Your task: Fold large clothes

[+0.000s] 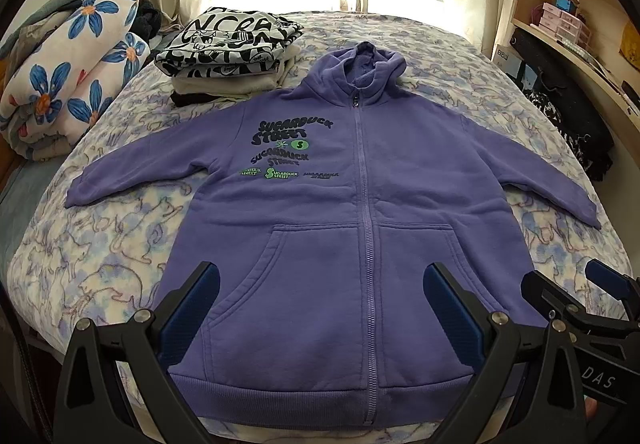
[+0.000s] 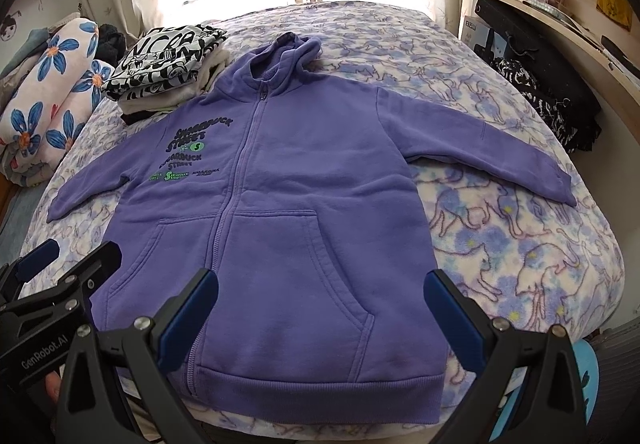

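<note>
Two claws hang spread and empty over the near end of the bed; my left claw (image 1: 318, 308) sits above the hoodie's (image 1: 360, 204) pocket on that side of the zip, my right claw (image 2: 322, 310) above the other pocket, the two close beside each other; neither pad touches cloth, as far as I can tell.

Purple hoodie lies face up and zipped on the cat-print bed (image 2: 520, 252), hem (image 2: 312, 376) nearest me and just below both claws, hood (image 1: 366, 64) at the far end toward the curtained window; both sleeves splay outward, the left sleeve (image 1: 132, 168) running toward the flower-print quilt (image 1: 76, 56), the right sleeve (image 2: 480, 148) toward the shelves.

Folding has not begun, I judge; a sleeve fold looks the likely first step.

Risks from here, as I read them: the fleece is thick, so a shallow pinch may catch only the top layer and drag the front open from the back; the claws start so near each other that reaching outward together could knock them; the hoodie's shoulder touches the stack of folded clothes (image 1: 228, 52) behind it, so a careless sweep of that sleeve could topple the pile; pulling at the hem could slide the whole garment off the bed edge.
</note>
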